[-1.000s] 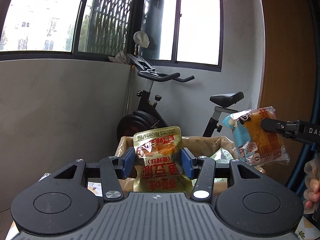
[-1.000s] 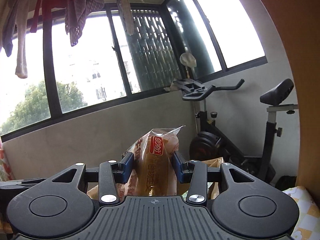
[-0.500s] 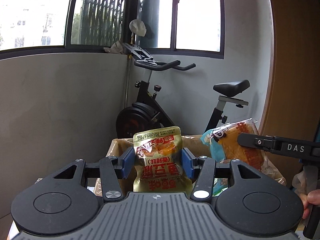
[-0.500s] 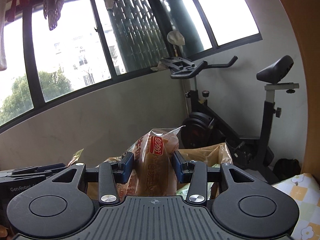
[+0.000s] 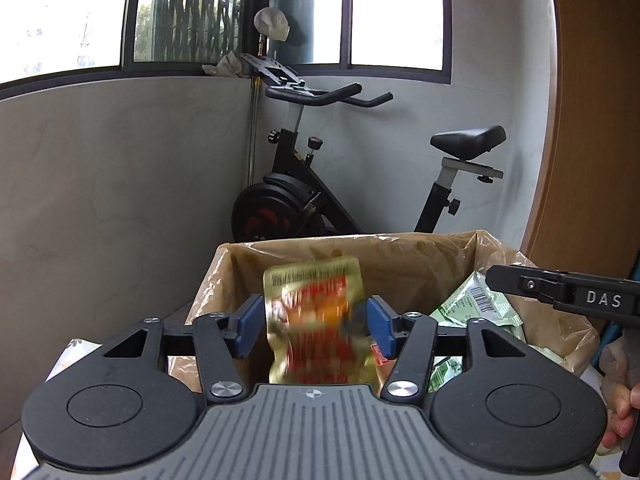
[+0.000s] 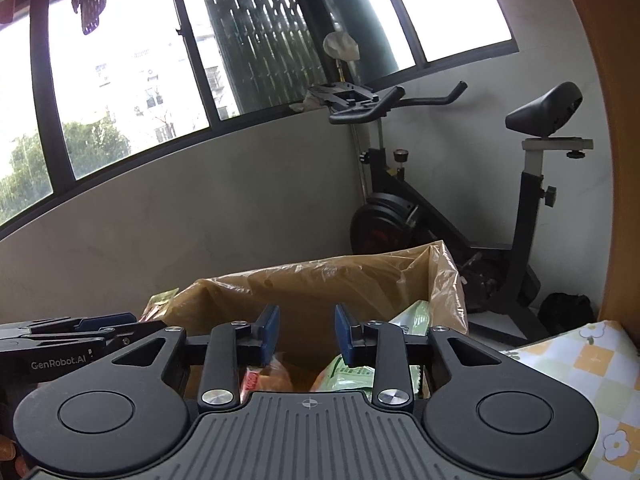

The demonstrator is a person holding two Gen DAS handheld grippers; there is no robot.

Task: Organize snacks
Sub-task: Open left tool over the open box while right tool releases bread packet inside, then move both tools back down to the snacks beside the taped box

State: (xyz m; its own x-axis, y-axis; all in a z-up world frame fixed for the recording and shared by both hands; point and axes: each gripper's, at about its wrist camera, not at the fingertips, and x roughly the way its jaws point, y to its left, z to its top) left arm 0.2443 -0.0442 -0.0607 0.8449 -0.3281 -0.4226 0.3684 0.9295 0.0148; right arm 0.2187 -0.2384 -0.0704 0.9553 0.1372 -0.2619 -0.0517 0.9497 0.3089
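Our left gripper (image 5: pixel 316 326) is opening, its pads clear of the blurred gold packet (image 5: pixel 314 320) over the box (image 5: pixel 400 252). Our right gripper (image 6: pixel 307 332) is closing on nothing.

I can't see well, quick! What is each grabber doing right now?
Left gripper: jaws opening, gold snack packet loose between them, dropping toward the lined box.
Right gripper: jaws closing, nothing between them.
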